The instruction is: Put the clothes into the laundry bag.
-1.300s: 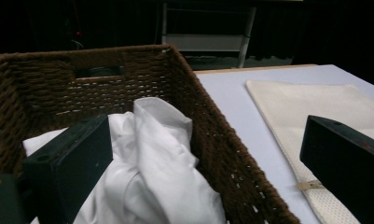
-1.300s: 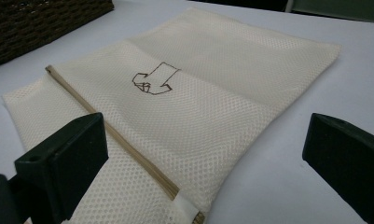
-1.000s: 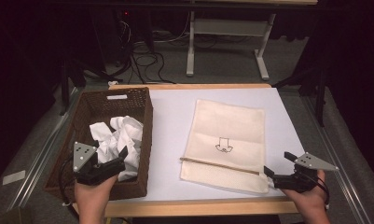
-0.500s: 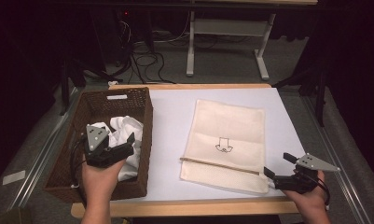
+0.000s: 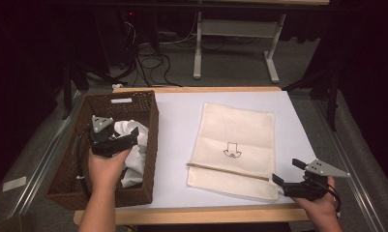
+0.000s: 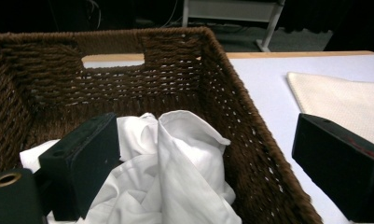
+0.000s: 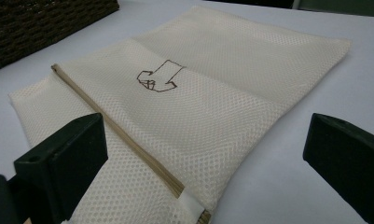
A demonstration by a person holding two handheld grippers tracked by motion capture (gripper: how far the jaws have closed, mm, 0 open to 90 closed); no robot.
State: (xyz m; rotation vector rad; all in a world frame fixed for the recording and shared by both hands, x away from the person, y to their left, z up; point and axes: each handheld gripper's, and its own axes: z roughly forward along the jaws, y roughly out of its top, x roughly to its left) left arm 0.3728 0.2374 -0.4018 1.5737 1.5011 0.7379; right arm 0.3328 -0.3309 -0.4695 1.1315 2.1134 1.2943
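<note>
The white cloth (image 5: 132, 152) lies crumpled in the brown wicker basket (image 5: 148, 111) at our left, with our left gripper (image 5: 118, 143) wide open and empty just above it. Our right gripper (image 5: 292, 176), also wide open and empty, sits at the mesh bag's (image 5: 237, 140) near corner on the tabletop (image 5: 174, 125).

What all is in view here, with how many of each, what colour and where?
Basket: one, dark brown woven, left side of the table.
White cloth: one crumpled heap, white, inside the basket.
Mesh bag: one, cream with a small dark drawing and a tan zip line, flat on the table right of the basket.
Table: one, pale top with a wooden edge.
Desk frame: one, light grey, on the floor beyond the table.
Cables: several, dark, on the floor behind.
Left gripper: one, black, jaws open over the white cloth.
Right gripper: one, black, jaws open at the bag's near right corner.
</note>
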